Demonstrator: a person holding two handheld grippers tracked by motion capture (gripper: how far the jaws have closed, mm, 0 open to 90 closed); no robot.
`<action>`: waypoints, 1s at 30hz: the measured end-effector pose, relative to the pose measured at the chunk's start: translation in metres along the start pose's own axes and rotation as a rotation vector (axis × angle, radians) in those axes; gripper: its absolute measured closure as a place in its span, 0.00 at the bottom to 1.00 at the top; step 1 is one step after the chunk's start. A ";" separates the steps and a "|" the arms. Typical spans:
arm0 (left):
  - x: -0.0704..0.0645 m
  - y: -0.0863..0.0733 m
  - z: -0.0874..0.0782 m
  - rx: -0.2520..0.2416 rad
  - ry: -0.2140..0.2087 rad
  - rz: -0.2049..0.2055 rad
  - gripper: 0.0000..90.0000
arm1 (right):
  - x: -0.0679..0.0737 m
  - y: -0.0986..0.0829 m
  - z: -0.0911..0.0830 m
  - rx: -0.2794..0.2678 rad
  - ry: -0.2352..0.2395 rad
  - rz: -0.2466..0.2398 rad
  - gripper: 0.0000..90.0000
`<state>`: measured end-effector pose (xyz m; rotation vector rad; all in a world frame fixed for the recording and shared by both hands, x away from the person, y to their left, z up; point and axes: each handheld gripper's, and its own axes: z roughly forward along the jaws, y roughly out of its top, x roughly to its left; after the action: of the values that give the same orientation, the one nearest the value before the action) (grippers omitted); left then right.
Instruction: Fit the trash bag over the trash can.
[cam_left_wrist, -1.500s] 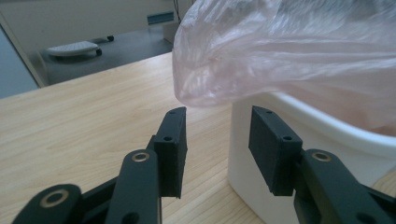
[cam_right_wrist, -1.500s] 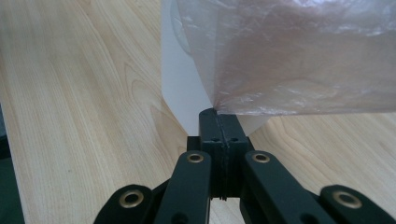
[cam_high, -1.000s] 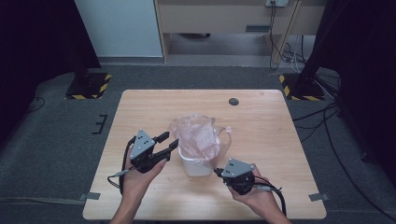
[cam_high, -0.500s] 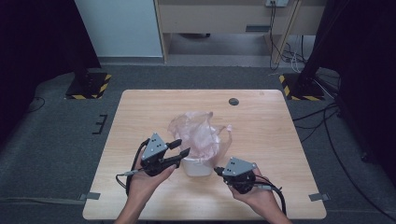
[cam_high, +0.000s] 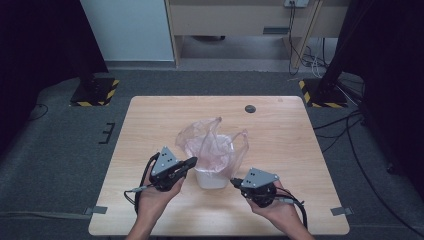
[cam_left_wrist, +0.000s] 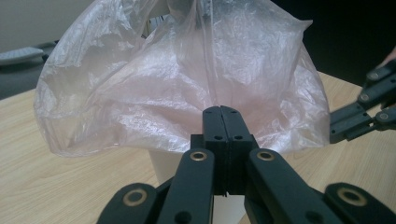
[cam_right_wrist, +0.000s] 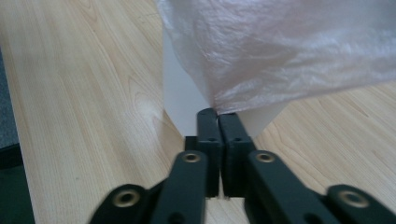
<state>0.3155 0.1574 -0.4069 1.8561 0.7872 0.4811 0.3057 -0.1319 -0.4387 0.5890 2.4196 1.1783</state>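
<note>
A thin, translucent pinkish plastic bag is draped over a small white bin that stands near the middle of the wooden surface, toward the person's side. The left claw is clenched on the bag's film at the bin's left side; in the left gripper view its jaws stand pressed together with the plastic gathered at their tips. The right claw is likewise clenched, pinching the bag's lower hem at the bin's right side, as the right gripper view shows. The film looks very light, limp and slippery, likely to crumple, cling and tear if pulled hard, so it is best taken by the hem or a gathered fold, on opposite sides, and stretched gently down over the rim. The bin seems light and stiff, and could tip or slide if one side is tugged more than the other.
</note>
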 end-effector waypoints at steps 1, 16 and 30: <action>0.000 -0.001 -0.001 -0.001 0.000 0.003 1.00 | -0.001 0.000 -0.001 -0.004 -0.001 0.005 0.91; 0.000 -0.009 -0.007 -0.018 0.010 0.015 1.00 | -0.031 0.001 -0.037 -0.111 -0.057 0.102 0.61; -0.001 -0.010 -0.008 -0.021 0.018 0.024 1.00 | -0.031 0.012 -0.027 -0.160 0.074 0.154 0.45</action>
<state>0.3062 0.1645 -0.4131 1.8459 0.7703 0.5205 0.3200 -0.1586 -0.4084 0.7026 2.3459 1.4655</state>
